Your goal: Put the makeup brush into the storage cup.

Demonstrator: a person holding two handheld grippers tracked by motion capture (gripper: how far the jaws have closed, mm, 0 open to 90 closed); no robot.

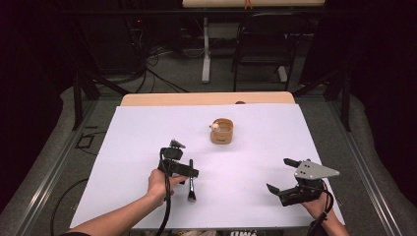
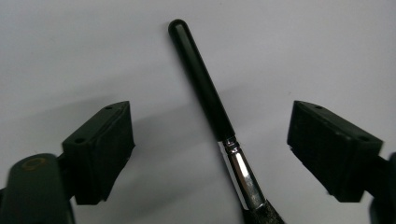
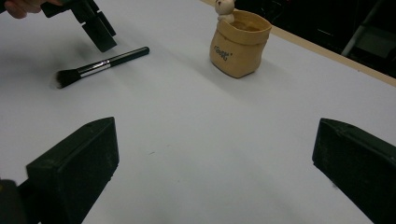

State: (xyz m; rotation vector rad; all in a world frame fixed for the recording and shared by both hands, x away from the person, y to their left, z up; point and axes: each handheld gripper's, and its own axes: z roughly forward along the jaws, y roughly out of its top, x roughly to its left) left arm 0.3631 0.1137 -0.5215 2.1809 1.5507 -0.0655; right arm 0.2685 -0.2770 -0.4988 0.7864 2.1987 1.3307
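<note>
A black makeup brush (image 1: 191,182) lies flat on the white sheet (image 1: 147,132), bristles toward the person. My left gripper (image 1: 188,169) hovers directly over it, pointing down. In the left gripper view its jaws stand open on either side of the brush handle (image 2: 205,88), not touching it, and the silver ferrule (image 2: 243,175) is lower down. My right gripper (image 1: 281,174) rests open near the sheet's front right with nothing between its fingers. From the right gripper view I see the brush (image 3: 100,63) and the left gripper (image 3: 98,28) above it.
A tan sack-shaped holder (image 1: 222,131) with a small figure on its rim stands upright mid-sheet, also in the right gripper view (image 3: 239,44). The wooden table edge (image 1: 206,99) runs along the back. A dark chair (image 1: 268,44) stands beyond the table.
</note>
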